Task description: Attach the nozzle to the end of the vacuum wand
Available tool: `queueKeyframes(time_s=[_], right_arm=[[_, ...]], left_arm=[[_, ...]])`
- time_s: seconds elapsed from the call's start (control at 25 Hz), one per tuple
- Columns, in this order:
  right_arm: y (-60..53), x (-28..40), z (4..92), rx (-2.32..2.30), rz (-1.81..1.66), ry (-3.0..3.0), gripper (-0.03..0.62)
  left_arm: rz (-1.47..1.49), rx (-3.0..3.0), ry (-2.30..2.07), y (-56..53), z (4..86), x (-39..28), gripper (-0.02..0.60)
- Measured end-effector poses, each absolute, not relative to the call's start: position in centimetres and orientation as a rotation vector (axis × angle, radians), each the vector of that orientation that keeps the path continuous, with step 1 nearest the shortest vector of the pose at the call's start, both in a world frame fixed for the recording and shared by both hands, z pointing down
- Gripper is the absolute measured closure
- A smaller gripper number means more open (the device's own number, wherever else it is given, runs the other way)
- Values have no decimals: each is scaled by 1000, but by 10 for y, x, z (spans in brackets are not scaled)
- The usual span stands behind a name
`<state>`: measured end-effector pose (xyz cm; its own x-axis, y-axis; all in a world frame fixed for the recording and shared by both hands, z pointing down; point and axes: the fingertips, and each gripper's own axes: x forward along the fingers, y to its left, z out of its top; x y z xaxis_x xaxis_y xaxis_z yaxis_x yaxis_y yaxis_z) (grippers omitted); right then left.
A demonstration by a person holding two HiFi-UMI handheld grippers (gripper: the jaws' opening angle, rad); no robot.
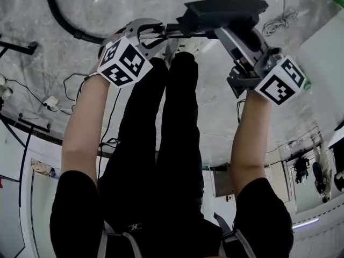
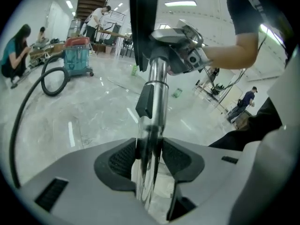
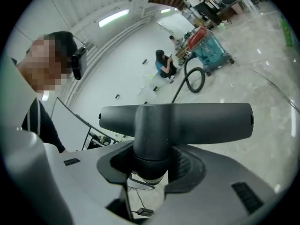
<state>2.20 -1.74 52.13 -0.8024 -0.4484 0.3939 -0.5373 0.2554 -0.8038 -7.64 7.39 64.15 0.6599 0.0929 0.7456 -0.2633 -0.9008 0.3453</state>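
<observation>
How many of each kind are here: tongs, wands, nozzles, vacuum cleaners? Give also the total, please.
tongs: 2, left and right
wand: 1, gripped by the left tongs
nozzle: 1, gripped at its neck by the right tongs
vacuum cleaner: 1, far off on the floor
total: 5

Bright strip light (image 2: pixel 180 3); glare on glossy floor (image 2: pixel 89 118); fisheye corners dark.
</observation>
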Motion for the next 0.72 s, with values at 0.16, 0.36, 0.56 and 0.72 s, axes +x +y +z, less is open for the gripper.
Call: queueKeyframes(time_s=[0.16,0.36,0.56,0.72], right_arm=[[-25,21,537,1140,1716,-2199,407],[-21,30,548,1303,1881,-1819,407],[-32,16,531,1161,1780,-2082,408],[-45,5,499,808,1632,-2655,408]], left_arm=[[1158,2497,-212,70,649,-80,413],[1296,2547,-243,66,654,-67,413],[1260,2442,-83,69,644,-70,414],[1115,2412,30,63,620,-64,414]])
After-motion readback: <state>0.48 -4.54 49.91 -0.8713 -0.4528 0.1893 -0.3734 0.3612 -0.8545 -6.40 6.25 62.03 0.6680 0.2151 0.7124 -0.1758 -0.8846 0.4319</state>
